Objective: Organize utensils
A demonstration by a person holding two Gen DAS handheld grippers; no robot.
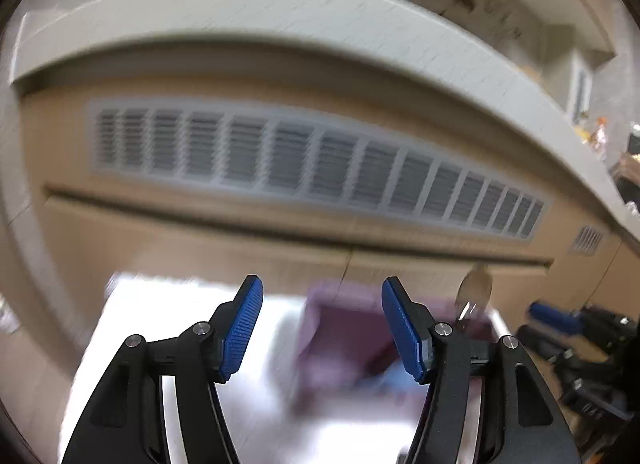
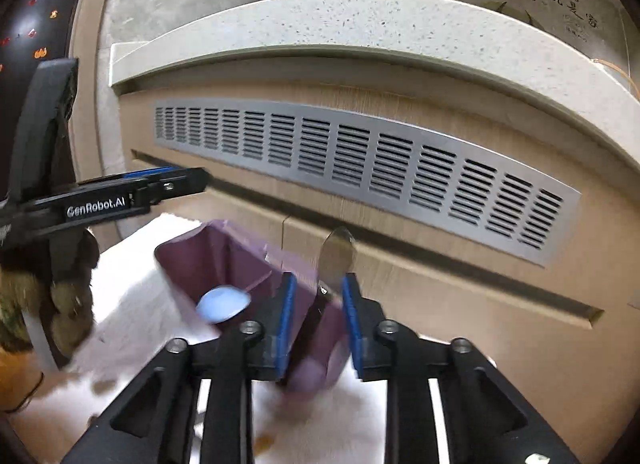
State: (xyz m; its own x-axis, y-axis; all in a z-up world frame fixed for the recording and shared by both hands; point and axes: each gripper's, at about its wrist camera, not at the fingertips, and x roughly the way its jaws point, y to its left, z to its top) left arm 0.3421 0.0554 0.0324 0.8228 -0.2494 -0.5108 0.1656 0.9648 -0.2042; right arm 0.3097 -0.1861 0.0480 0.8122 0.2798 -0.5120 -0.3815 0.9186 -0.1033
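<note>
A purple bin (image 2: 224, 260) stands on a white surface (image 2: 132, 304) below a cabinet front. A pale blue spoon (image 2: 222, 304) lies inside it. My right gripper (image 2: 318, 292) is shut on a metal spoon (image 2: 336, 256), bowl up, held above the bin's right rim. In the left wrist view the bin (image 1: 348, 328) is blurred and the metal spoon (image 1: 474, 290) shows at the right. My left gripper (image 1: 322, 324) is open and empty above the bin; it also shows in the right wrist view (image 2: 120, 195) at the left.
A wooden cabinet front with a long metal vent grille (image 2: 360, 167) rises behind the bin, under a speckled white countertop (image 2: 360, 19). A furry brown object (image 2: 60, 296) stands at the left edge of the white surface.
</note>
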